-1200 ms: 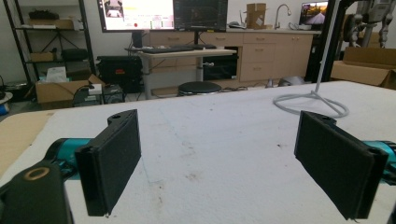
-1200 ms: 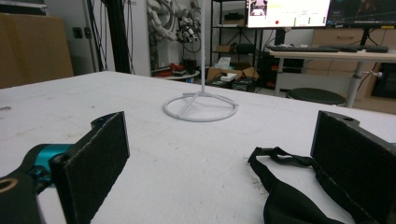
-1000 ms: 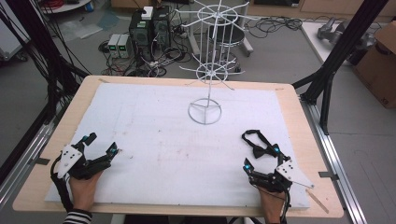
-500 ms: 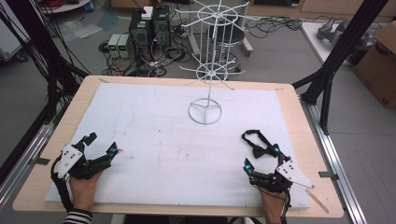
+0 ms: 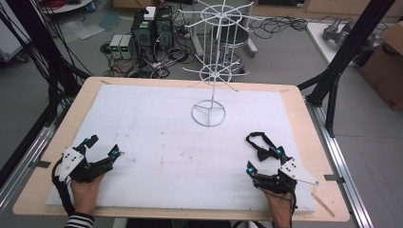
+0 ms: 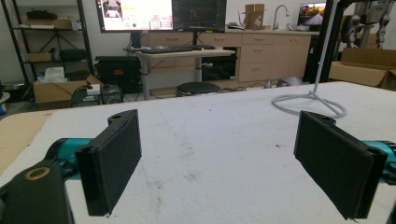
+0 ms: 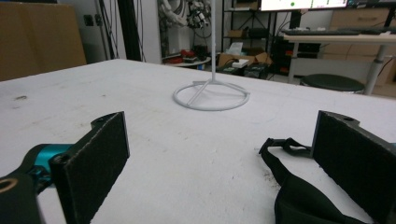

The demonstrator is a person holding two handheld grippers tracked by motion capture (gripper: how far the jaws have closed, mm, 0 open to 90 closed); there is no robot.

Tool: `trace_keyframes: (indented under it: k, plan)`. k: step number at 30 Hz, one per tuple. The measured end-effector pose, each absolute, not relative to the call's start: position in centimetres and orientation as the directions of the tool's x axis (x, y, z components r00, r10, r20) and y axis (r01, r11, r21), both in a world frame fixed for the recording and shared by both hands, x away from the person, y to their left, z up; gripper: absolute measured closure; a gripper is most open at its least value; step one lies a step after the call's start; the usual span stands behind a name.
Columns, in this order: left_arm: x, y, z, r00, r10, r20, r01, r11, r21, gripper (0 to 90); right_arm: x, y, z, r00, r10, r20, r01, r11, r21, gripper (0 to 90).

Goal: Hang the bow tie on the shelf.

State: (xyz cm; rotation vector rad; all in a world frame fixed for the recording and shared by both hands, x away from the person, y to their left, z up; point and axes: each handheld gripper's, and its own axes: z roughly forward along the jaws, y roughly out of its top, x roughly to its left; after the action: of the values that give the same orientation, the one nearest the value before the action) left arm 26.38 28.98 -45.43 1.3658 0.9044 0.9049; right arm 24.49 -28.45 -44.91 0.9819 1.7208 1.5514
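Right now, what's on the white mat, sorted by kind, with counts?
Black bow tie: 1
White wire rack: 1
Handheld grippers, both open: 2, the left gripper and the right gripper
Total: 4

Beyond our claws we look past the surface [image 5: 142, 90], its pale wooden edge ringing a white pad, to a grey floor [image 5: 285, 61] strewn with cables. Black computer towers [image 5: 152, 28] stand there, well ahead of the left claw. Black frame posts [image 5: 351, 52] rise out past the right claw. Ahead of the left claw we see a desk [image 6: 182, 53] with monitors [image 6: 135, 14] lit above it, a round stool [image 6: 198, 87] beneath, and light wooden cabinets [image 6: 271, 56] along the wall. A cardboard box [image 5: 385, 61] sits far right.
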Motion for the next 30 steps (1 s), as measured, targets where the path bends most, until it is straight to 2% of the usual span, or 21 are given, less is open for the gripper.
trace_keyframes:
  k: [7,15,24,30]
  plan:
    - [26.4,29.0,-45.4,0.396,0.918,0.000,-0.006,0.003,1.000,15.2,24.6,-29.0,-43.3,-0.554,0.833,-0.012,0.122,0.096,0.988,3.9]
    - [26.4,29.0,-45.4,0.395,0.919,-0.006,-0.009,0.010,1.000,15.2,25.8,-30.2,-40.8,-0.564,0.825,-0.008,0.168,0.125,0.978,4.1]
    - [26.4,29.0,-45.4,0.396,0.918,-0.009,-0.007,0.013,1.000,15.2,27.9,-30.1,-39.3,-0.570,0.822,-0.027,0.237,0.196,0.952,5.1]
    - [26.4,29.0,-45.4,0.395,0.919,-0.010,-0.007,0.013,1.000,15.2,29.3,-31.1,-39.2,-0.534,0.846,0.000,0.329,0.207,0.921,8.0]
